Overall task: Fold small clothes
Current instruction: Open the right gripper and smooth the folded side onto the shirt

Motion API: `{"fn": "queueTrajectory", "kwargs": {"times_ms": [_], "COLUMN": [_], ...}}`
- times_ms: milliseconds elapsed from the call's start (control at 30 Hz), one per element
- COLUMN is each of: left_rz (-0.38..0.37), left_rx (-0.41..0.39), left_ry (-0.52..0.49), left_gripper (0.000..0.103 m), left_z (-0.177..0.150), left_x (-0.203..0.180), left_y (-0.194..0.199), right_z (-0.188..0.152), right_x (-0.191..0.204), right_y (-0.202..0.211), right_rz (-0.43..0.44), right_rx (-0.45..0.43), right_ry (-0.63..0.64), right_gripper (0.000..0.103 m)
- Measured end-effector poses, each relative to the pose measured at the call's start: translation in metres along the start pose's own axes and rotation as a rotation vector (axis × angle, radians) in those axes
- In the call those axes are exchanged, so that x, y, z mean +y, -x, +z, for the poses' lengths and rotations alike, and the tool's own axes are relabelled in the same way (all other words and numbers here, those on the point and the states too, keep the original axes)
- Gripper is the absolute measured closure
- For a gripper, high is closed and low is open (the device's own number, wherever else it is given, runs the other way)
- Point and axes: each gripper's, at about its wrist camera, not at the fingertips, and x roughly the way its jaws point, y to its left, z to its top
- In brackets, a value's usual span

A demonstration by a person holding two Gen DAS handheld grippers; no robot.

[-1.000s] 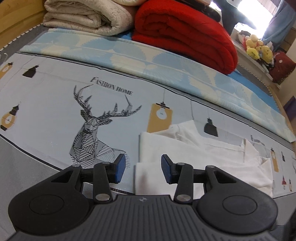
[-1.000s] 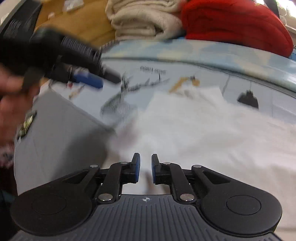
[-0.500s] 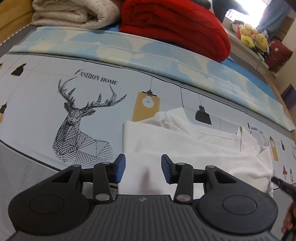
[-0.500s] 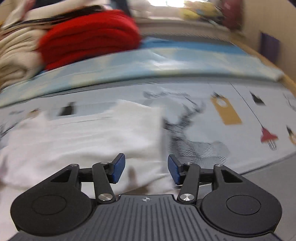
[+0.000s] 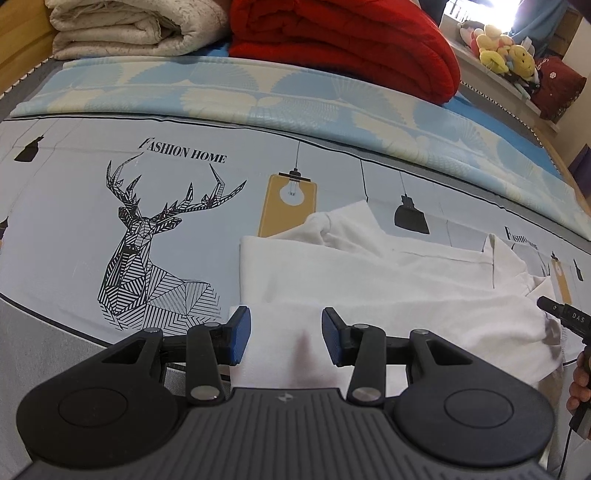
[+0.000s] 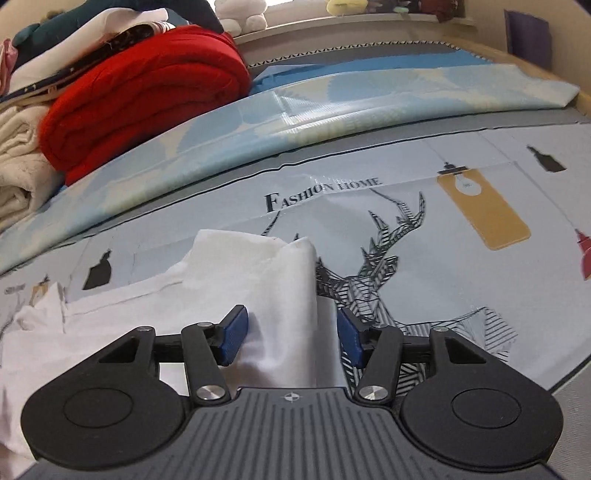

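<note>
A white garment (image 5: 369, 280) lies partly folded on the deer-print bed sheet (image 5: 74, 221). My left gripper (image 5: 284, 338) hovers over its near left corner, open, with cloth under the gap and both pads clear of it. In the right wrist view my right gripper (image 6: 291, 341) is over the garment (image 6: 236, 280) at its right end. A raised fold stands between the blue pads; the jaws are closing but do not press on it. The right gripper's body (image 5: 561, 317) and the person's hand (image 5: 580, 384) show at the left wrist view's right edge.
A folded red blanket (image 5: 343, 40) and a cream blanket (image 5: 125, 26) are stacked along the far side of the bed, behind a light-blue patterned sheet (image 5: 258, 96). Plush toys (image 5: 502, 48) sit on a ledge at the back right.
My right gripper has swung from the garment's left side, near the other gripper, to its right end, and its jaws have widened. My left gripper has shifted slightly over the garment's corner.
</note>
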Motion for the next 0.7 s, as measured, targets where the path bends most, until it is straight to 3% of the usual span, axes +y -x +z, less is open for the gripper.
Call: {"fn": "queueTrajectory", "kwargs": {"times_ms": [67,167,300,400,467,500,600,700], "left_rz": [-0.002,-0.010,-0.019,-0.017,-0.017,-0.018,-0.024,-0.031], "left_rx": [0.001,0.001,0.000,0.000,-0.002,-0.002,-0.001,0.001], "left_ry": [0.003,-0.001,-0.011,-0.006,-0.001,0.000,-0.002,-0.010], "left_gripper": [0.056,0.056,0.056,0.056,0.056,0.056,0.056,0.056], "left_z": [0.000,0.000,-0.001,-0.001,-0.001,-0.001,-0.001,-0.001], "left_x": [0.000,-0.002,-0.004,-0.002,0.000,0.000,-0.001,-0.004], "left_y": [0.000,0.000,0.002,0.004,0.004,0.004,0.004,0.003], "right_z": [0.002,0.008,0.012,0.009,0.008,0.009,0.004,-0.006], "right_x": [0.001,-0.001,-0.024,-0.035,-0.029,-0.023,-0.009,-0.002], "right_y": [0.001,0.008,0.011,0.010,0.020,0.025,0.031,0.017], "right_rz": [0.032,-0.026,-0.182,-0.157,-0.121,-0.087,-0.028,-0.085], "right_rx": [0.003,-0.063,-0.112,-0.071,-0.092,-0.105,-0.084,-0.002], "right_ry": [0.018,0.028,-0.068,-0.127,-0.105,-0.077,-0.017,0.024], "right_gripper": [0.096,0.098,0.100,0.096,0.095,0.091,0.025,0.021]}}
